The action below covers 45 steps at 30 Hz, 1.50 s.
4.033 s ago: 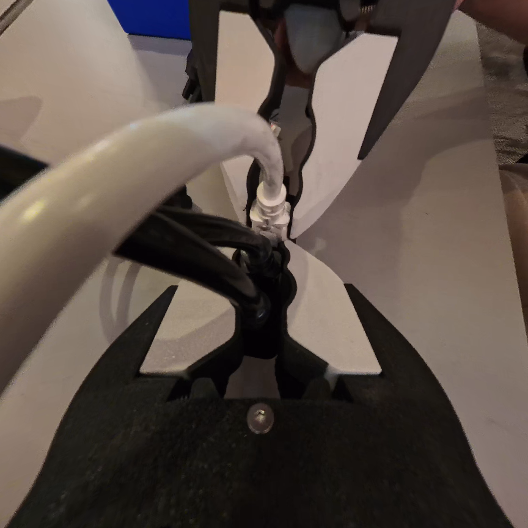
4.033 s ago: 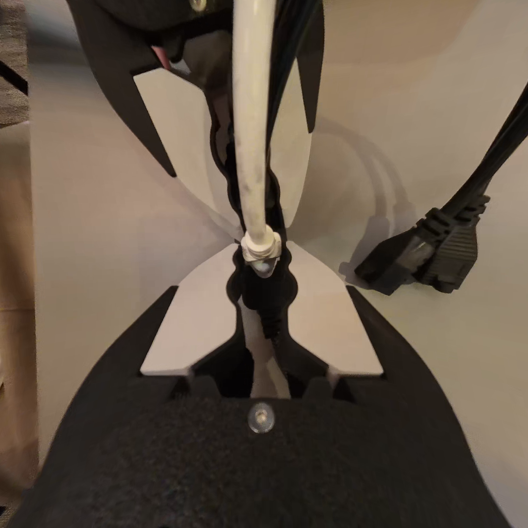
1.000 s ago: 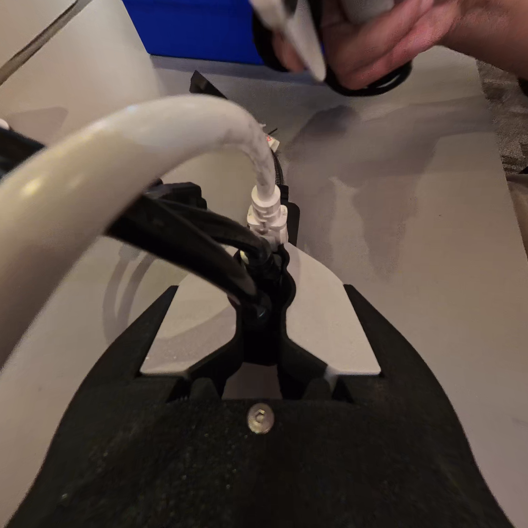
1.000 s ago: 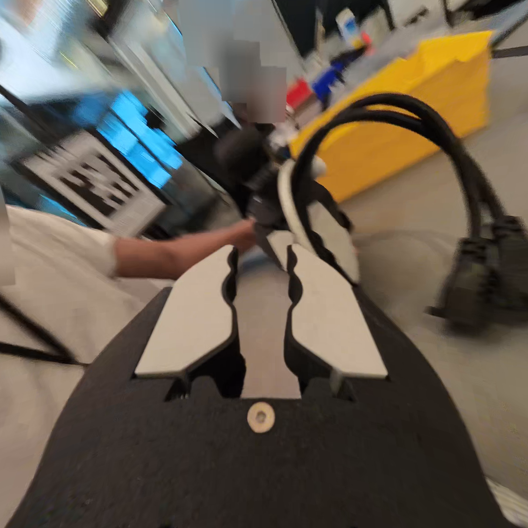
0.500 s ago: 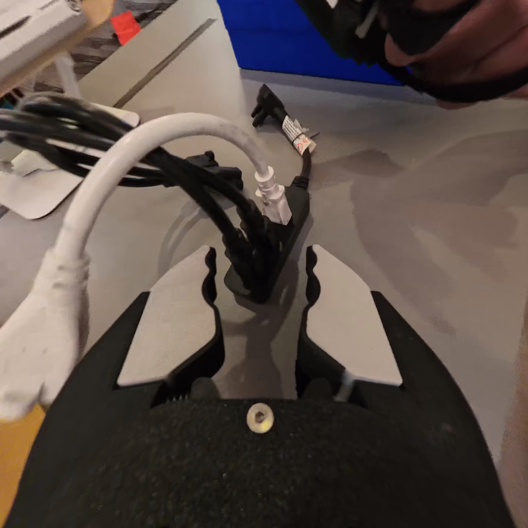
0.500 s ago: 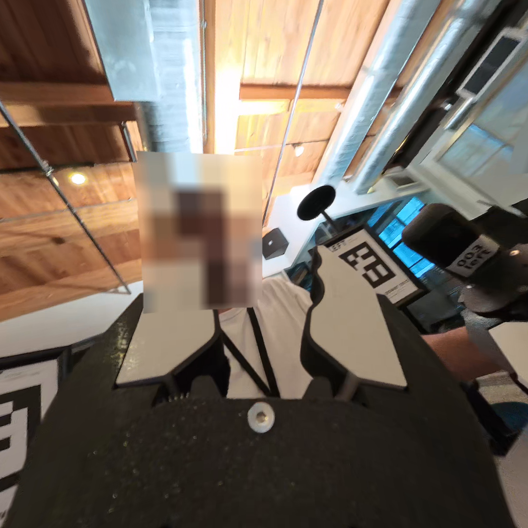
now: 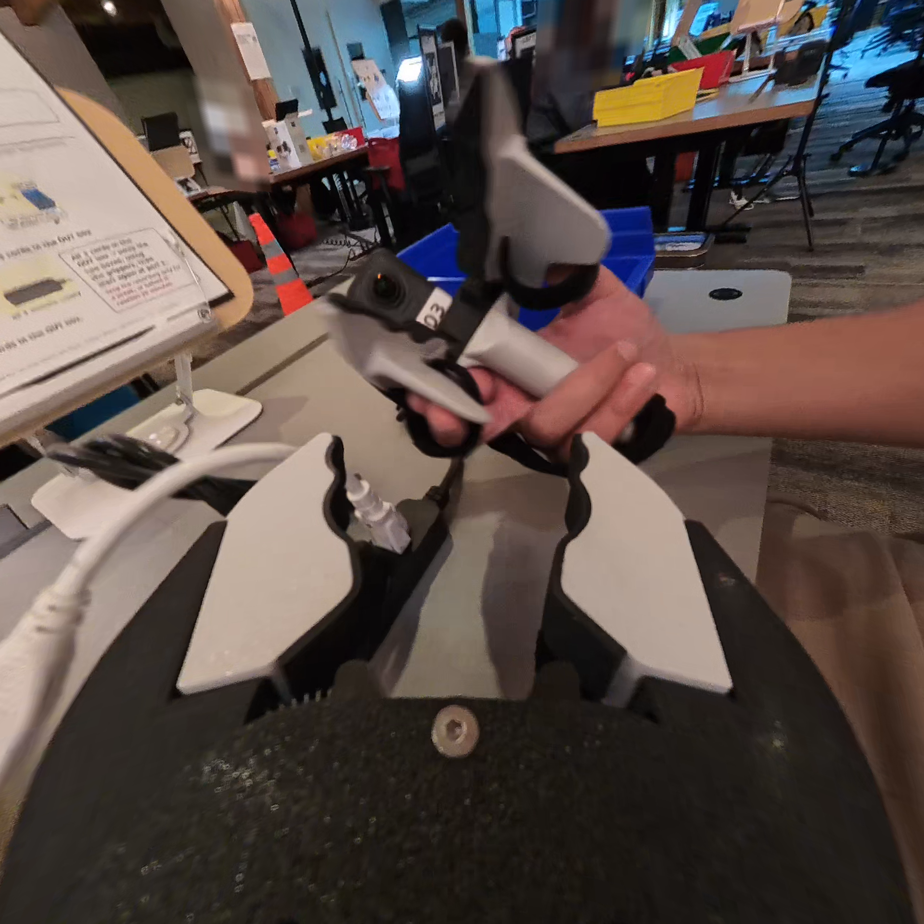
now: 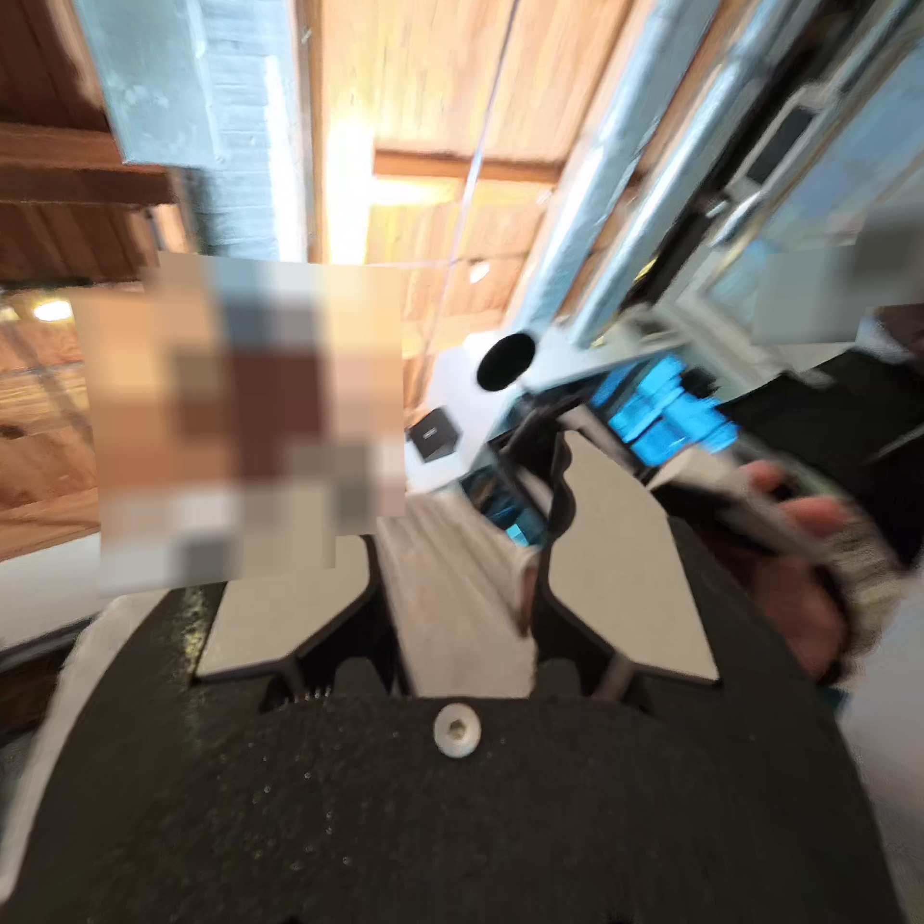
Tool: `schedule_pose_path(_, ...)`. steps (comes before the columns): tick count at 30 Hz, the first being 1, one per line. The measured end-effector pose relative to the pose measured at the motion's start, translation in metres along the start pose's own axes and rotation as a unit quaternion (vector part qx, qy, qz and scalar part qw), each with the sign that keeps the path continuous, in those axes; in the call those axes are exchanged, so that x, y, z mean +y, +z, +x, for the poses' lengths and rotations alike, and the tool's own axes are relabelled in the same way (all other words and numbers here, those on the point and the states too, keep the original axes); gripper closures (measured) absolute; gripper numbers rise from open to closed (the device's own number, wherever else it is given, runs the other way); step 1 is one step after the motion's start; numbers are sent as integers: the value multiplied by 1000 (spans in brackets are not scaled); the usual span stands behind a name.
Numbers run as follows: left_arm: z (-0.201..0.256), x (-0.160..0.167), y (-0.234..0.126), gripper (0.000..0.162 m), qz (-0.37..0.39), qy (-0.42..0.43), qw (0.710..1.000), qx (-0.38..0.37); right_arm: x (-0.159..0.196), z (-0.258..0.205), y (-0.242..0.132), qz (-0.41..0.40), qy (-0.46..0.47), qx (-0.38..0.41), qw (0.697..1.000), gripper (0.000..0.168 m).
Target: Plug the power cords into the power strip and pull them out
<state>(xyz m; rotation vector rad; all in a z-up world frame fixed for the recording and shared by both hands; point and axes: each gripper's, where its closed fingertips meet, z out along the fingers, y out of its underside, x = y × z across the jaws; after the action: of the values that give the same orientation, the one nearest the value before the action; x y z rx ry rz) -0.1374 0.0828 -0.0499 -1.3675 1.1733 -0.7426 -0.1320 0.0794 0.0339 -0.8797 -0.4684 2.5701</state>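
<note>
Left gripper [image 7: 457, 505] open, empty, above power strip [image 7: 400, 565] with white cord [image 7: 150, 490] seated; right gripper [image 8: 465, 540] open, aimed ceilingward, likely idle.

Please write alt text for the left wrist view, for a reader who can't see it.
The open left gripper hovers empty over a grey table, where a white power cord is plugged into a black power strip. Beyond, a hand holds the right gripper raised.

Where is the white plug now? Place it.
In the left wrist view, the white plug stands in the black power strip on the grey table, just inside the open left gripper's left finger.
</note>
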Motion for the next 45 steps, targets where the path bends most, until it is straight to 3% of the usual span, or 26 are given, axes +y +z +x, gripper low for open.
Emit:
schedule_pose_path(3,-8,35,3,89,-57,-5,997,-52,-25,38,-30,51,-83,173,980,121)
schedule_pose_path(5,-16,51,-2,92,-87,-21,994,-62,-30,63,-61,17,-159,323,933,122)
schedule_pose_path(7,-30,65,-9,93,-113,-59,988,-85,-28,84,-101,-68,-237,480,842,124)
schedule_pose_path(9,-36,77,-14,94,-125,-106,983,-85,-31,91,-133,-145,-305,585,737,123)
schedule_pose_path(11,-47,86,-17,99,-135,-136,975,-110,-28,91,-150,-219,-372,632,644,122)
schedule_pose_path(14,-62,99,-23,103,-158,-161,962,-156,-21,85,-169,-282,-444,703,478,117)
schedule_pose_path(15,-65,100,-25,105,-159,-169,958,-170,-16,82,-166,-275,-464,715,445,118)
schedule_pose_path(17,-67,103,-24,108,-163,-184,952,-185,-2,82,-155,-259,-476,732,412,121)
schedule_pose_path(20,-61,108,-18,112,-172,-190,950,-179,-4,70,-152,-217,-483,781,331,126)
schedule_pose_path(21,-58,109,-16,112,-177,-190,950,-174,-5,68,-150,-211,-488,785,319,125)
schedule_pose_path(26,-39,94,-7,114,-151,-199,960,-125,-3,74,-157,-159,-452,815,326,125)
schedule_pose_path(31,-29,100,-2,117,-167,-188,962,-103,-10,70,-158,-154,-470,820,289,125)
schedule_pose_path(34,-29,95,-1,117,-155,-199,963,-95,-12,76,-156,-139,-481,801,328,114)
schedule_pose_path(37,-28,95,-1,117,-155,-204,962,-90,-17,79,-150,-115,-505,771,370,115)
schedule_pose_path(39,-26,94,0,117,-152,-208,963,-84,-25,70,-136,-92,-556,733,381,118)
schedule_pose_path(42,-24,94,-1,118,-152,-208,963,-81,-23,63,-115,-60,-608,657,441,101)
schedule_pose_path(45,-23,93,-1,118,-150,-212,963,-75,-21,58,-108,-19,-604,620,501,95)
